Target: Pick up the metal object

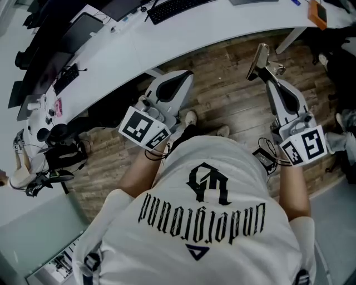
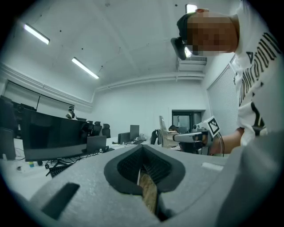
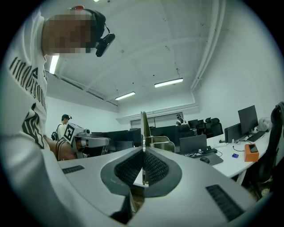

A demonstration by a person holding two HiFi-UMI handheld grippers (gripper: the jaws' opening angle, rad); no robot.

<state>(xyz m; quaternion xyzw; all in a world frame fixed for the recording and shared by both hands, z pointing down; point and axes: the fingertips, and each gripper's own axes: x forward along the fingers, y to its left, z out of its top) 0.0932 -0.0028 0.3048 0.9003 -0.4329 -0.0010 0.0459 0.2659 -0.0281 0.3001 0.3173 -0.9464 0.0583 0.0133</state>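
Person (image 1: 206, 222) seen from overhead in a white shirt with black print, standing on a wood floor (image 1: 222, 94), with 2 grippers held out level in front. A curved white desk (image 1: 222, 28) sweeps across the top from 9 to 1 o'clock. On it a black keyboard (image 1: 173, 8) lies at 12 o'clock and an orange item (image 1: 318, 12) at 2 o'clock.

The right gripper (image 1: 267, 72) points toward 1 o'clock from the body. Its jaws are pinching the metal object (image 1: 260, 58), a thin flat plate with a bracket on it. The plate sticks out past the jaw tips, over the floor and near the desk edge. In the right gripper view the metal object (image 3: 144, 126) stands upright on edge between the 2 black ribbed pads (image 3: 131, 167) and rises toward 12 o'clock above them.

The left gripper (image 1: 187, 75) points toward 11 o'clock, well apart from the right one. In the left gripper view its jaws are pressed together at the tips, with nothing between them. A sliver of floor shows through the slit lower down.

Each gripper carries a cube (image 1: 143, 127) with black-and-white square markers, close to the hand. The toe of a shoe (image 1: 190, 118) shows between the grippers at 12 o'clock from the body.
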